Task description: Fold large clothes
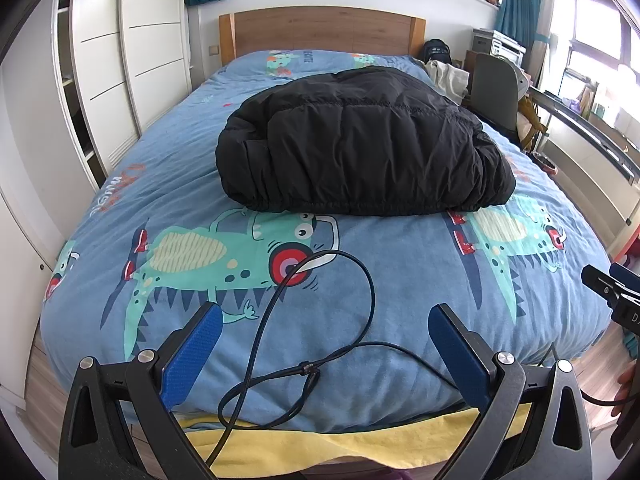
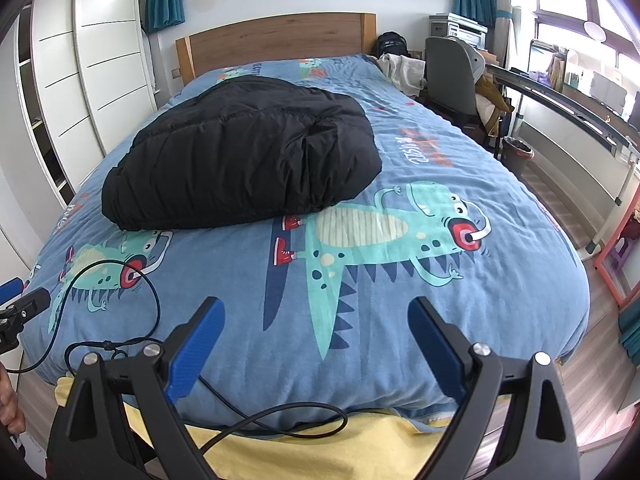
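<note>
Two splayed, empty grippers, left gripper point(image 1: 325, 320) and right gripper point(image 2: 314, 314), face the black jacket point(image 1: 360, 140) well ahead.

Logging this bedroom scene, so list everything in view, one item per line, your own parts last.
puffer jacket: one, black, bundled mid-bed.
duvet: one, blue with teal monsters, covering the bed.
sheet: one, yellow, under the duvet's near edge.
cable: one, black, looped on the duvet's near end.
headboard: one, wooden, far end.
wardrobe: one, white, beside the bed.
chair: one, grey, at the desk.
bin: one, dark, on the floor by the desk.
left tool: one, black with blue pads, open, empty.
right tool: one, same colours, open, empty.
</note>
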Demonstrator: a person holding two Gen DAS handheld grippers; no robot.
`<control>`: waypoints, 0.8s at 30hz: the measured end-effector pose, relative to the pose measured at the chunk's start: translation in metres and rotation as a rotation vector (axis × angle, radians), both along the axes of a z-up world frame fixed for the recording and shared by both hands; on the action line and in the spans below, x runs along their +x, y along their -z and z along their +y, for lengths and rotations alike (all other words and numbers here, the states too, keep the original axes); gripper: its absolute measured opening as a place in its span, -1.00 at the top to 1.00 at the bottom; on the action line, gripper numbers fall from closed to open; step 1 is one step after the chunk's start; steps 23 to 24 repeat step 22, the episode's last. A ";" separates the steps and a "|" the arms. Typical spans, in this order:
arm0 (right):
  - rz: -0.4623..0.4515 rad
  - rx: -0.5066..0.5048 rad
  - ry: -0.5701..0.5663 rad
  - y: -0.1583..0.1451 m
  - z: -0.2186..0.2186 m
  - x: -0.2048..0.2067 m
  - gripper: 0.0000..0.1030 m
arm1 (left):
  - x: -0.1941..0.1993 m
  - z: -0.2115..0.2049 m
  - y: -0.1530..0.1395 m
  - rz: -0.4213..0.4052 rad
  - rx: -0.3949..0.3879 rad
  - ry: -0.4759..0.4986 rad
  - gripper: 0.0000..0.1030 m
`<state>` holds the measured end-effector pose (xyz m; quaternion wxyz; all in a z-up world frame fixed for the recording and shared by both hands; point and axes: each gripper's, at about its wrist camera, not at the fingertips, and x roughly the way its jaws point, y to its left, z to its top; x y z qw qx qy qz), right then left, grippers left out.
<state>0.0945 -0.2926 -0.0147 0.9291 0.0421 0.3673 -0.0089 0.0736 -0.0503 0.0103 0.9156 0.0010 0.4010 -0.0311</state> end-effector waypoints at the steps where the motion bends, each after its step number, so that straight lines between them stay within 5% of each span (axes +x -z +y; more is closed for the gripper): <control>1: 0.000 0.000 -0.001 0.000 0.001 0.000 -0.81 | 0.000 0.000 0.000 0.000 0.000 0.000 -0.96; 24: 0.000 -0.003 -0.003 -0.001 0.001 -0.002 -0.81 | -0.004 0.003 -0.002 -0.001 -0.016 0.005 -0.96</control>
